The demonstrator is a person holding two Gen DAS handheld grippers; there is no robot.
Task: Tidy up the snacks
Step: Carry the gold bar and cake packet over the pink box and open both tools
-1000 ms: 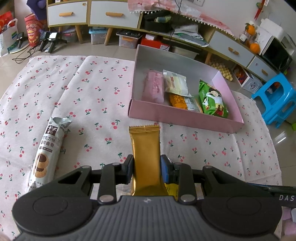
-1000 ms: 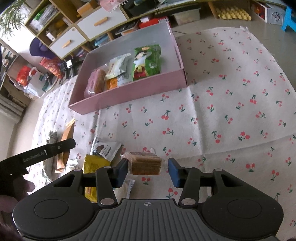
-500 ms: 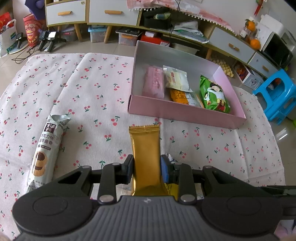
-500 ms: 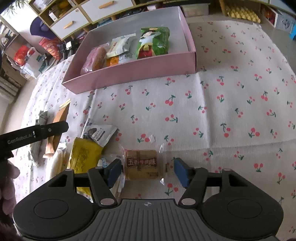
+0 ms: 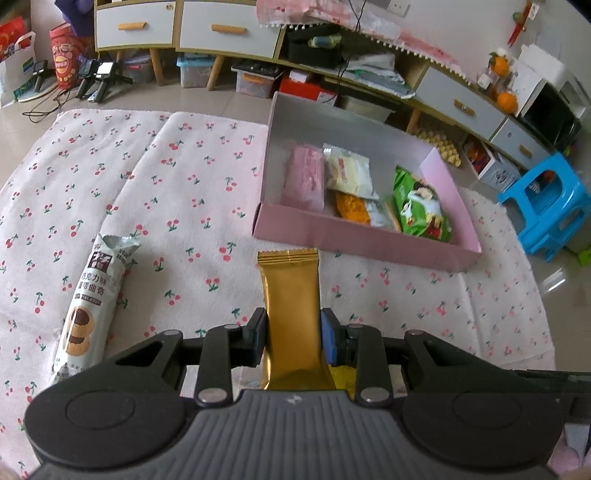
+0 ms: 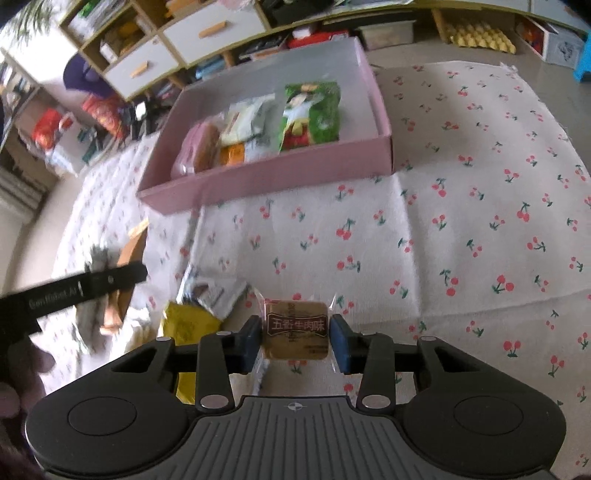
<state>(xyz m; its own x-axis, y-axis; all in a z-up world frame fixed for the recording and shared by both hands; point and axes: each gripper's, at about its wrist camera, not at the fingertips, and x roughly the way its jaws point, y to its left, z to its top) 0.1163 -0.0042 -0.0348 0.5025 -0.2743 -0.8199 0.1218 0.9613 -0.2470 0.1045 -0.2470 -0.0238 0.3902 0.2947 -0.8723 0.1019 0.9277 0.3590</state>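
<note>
My left gripper (image 5: 291, 338) is shut on a gold snack packet (image 5: 290, 317) and holds it above the cherry-print cloth, short of the pink box (image 5: 354, 236). The box holds a pink packet (image 5: 304, 176), a cream packet (image 5: 349, 171), an orange packet (image 5: 352, 206) and a green packet (image 5: 421, 205). My right gripper (image 6: 296, 341) has closed onto a small square brown snack (image 6: 296, 329); both pads touch its sides. The pink box (image 6: 258, 179) lies ahead of it to the left. The left gripper's arm (image 6: 74, 290) shows at the left.
A long grey cookie packet (image 5: 92, 306) lies on the cloth at the left. A yellow packet (image 6: 188, 328) and a white-brown packet (image 6: 214, 291) lie by the right gripper. A blue stool (image 5: 550, 206) and low cabinets (image 5: 221, 29) stand beyond the cloth.
My right gripper has closed from wide open onto the square brown snack. My left gripper has kept hold of the gold packet and drawn back a little.
</note>
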